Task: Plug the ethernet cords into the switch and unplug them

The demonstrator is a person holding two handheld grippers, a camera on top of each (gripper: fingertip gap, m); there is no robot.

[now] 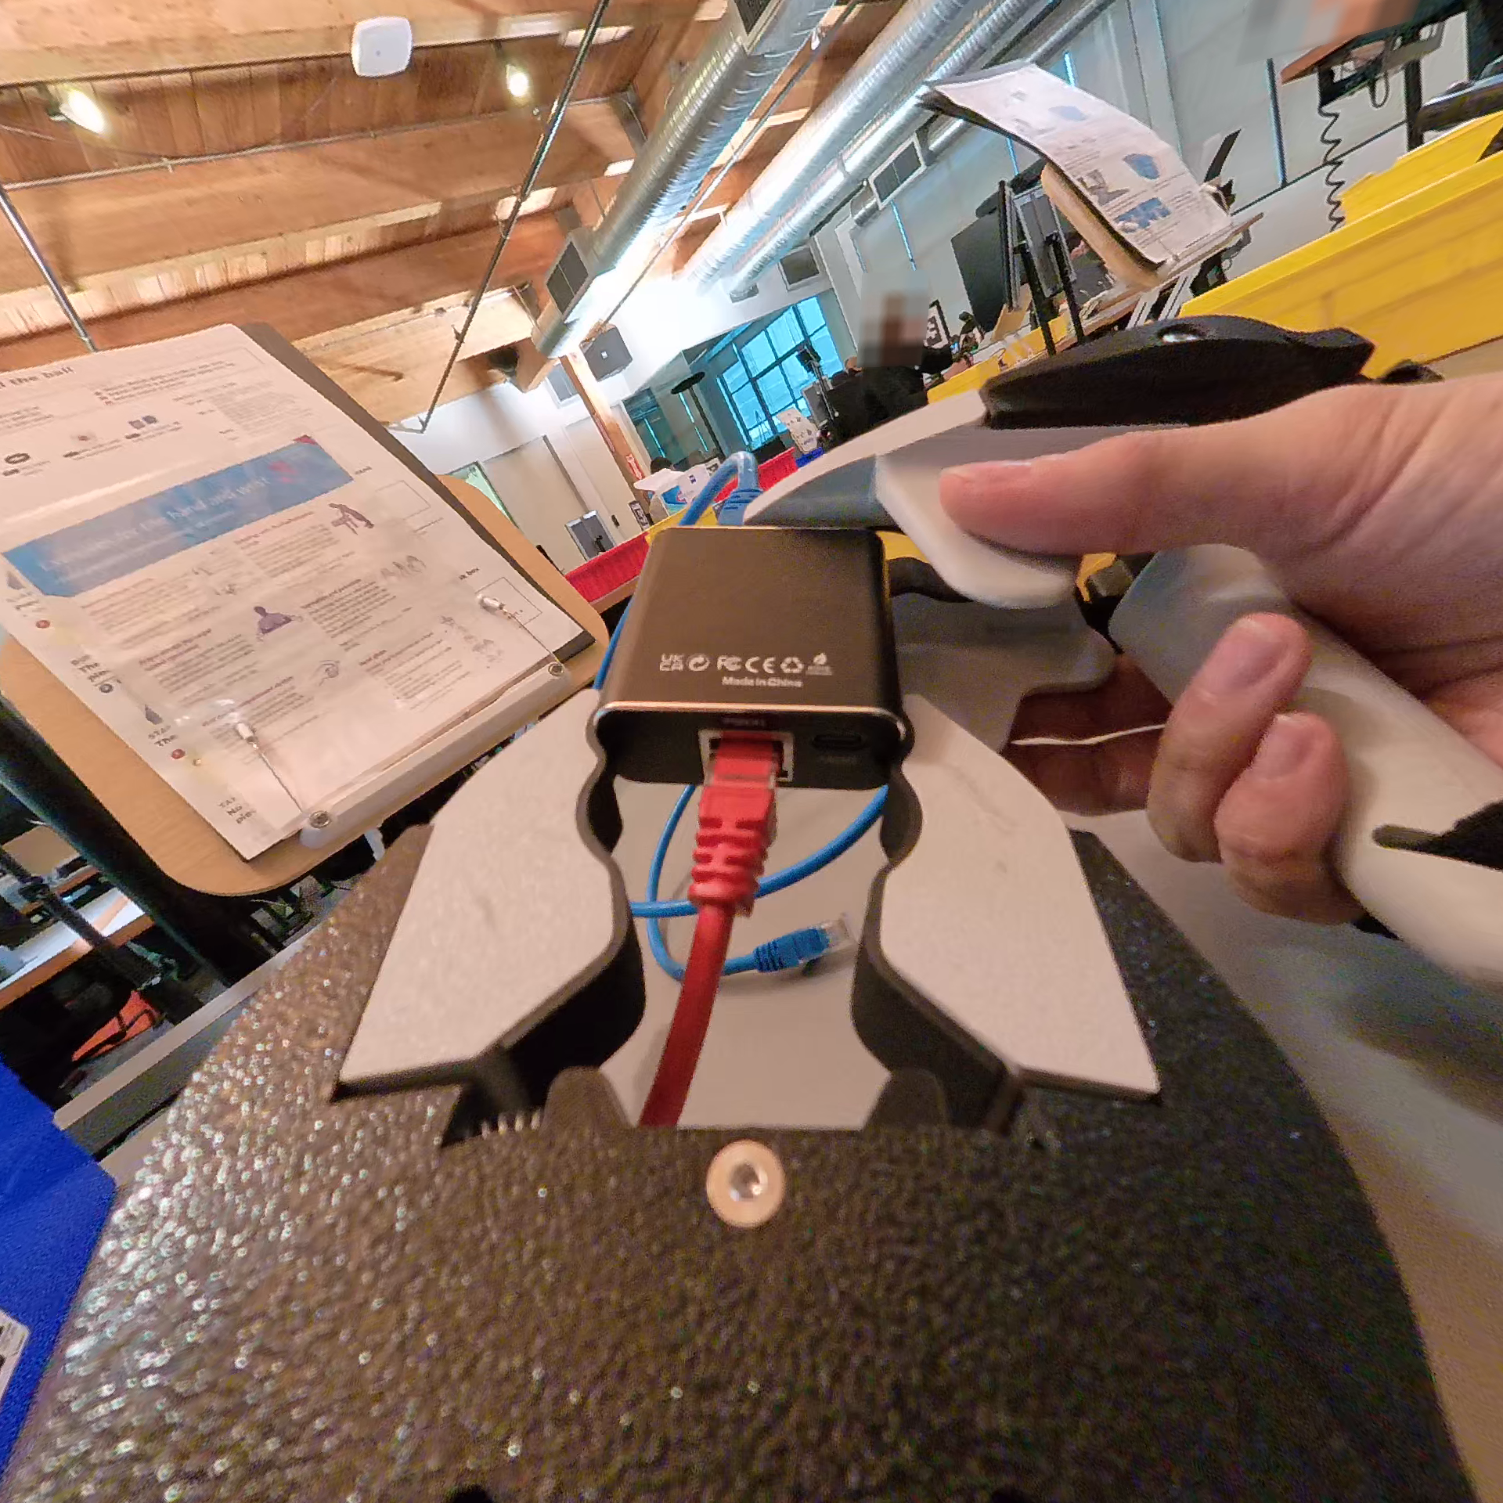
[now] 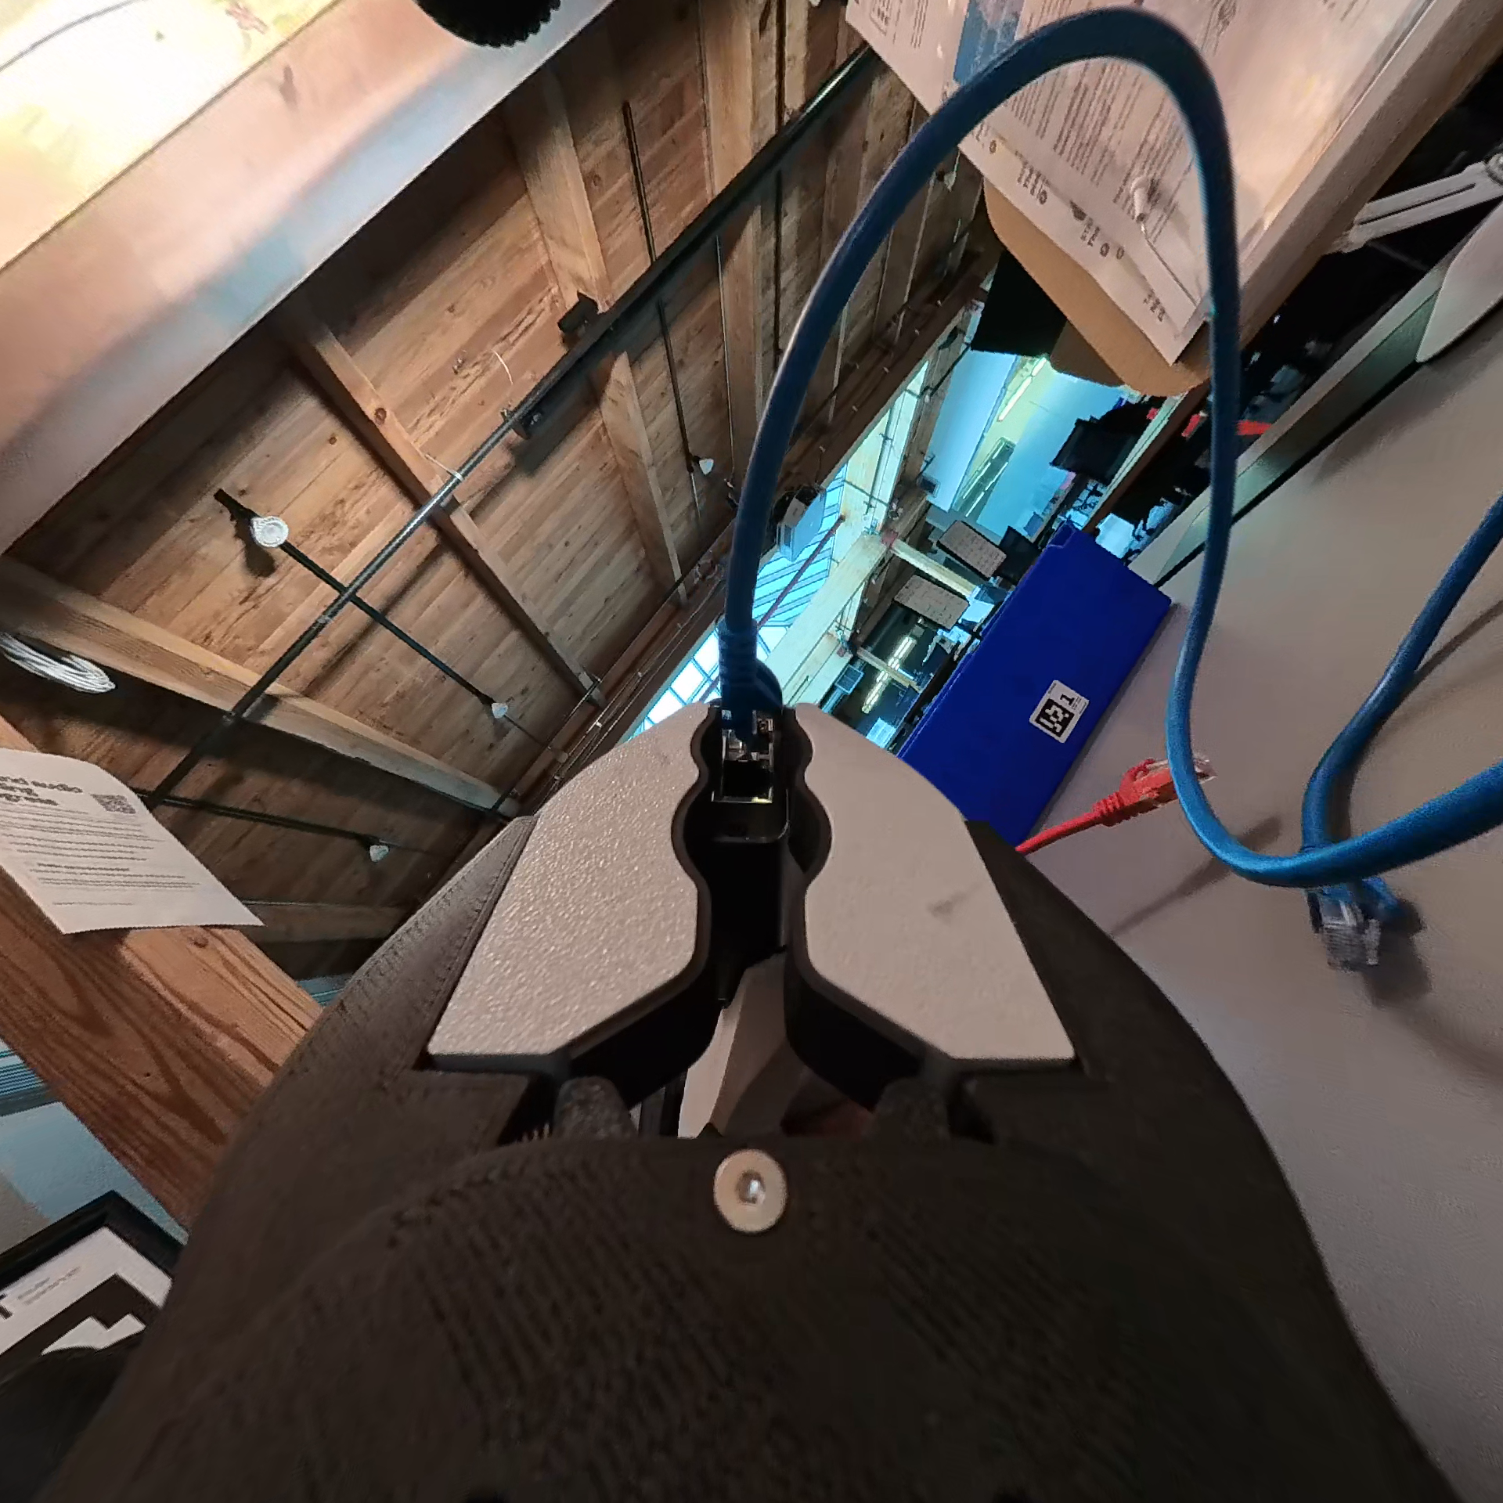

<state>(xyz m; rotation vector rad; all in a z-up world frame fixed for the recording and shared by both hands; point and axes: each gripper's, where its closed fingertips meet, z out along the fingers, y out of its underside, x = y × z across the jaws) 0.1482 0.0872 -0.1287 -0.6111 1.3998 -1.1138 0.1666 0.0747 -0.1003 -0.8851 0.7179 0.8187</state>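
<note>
Item: switch (image 1: 748, 651), clenched in your left gripper (image 1: 744, 781) jaws and, opposite end, in your right gripper (image 2: 748, 781) jaws; red cord (image 1: 724, 854) seated at 6 o'clock, blue cord (image 2: 960, 244) at 12. Risk: opposing pulls could strain either plug's latch

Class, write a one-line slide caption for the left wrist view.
Left gripper clamps a black switch with a red cord plugged in.

— Where's the switch (image 1: 752, 642)?
— A small black box, lifted off the worktop, a red cord (image 1: 716, 878) plugged into its near port.
— And the blue cord (image 2: 960, 244)?
— One end plugged in, looping high; its other plug (image 2: 1346, 923) lies loose.
</note>
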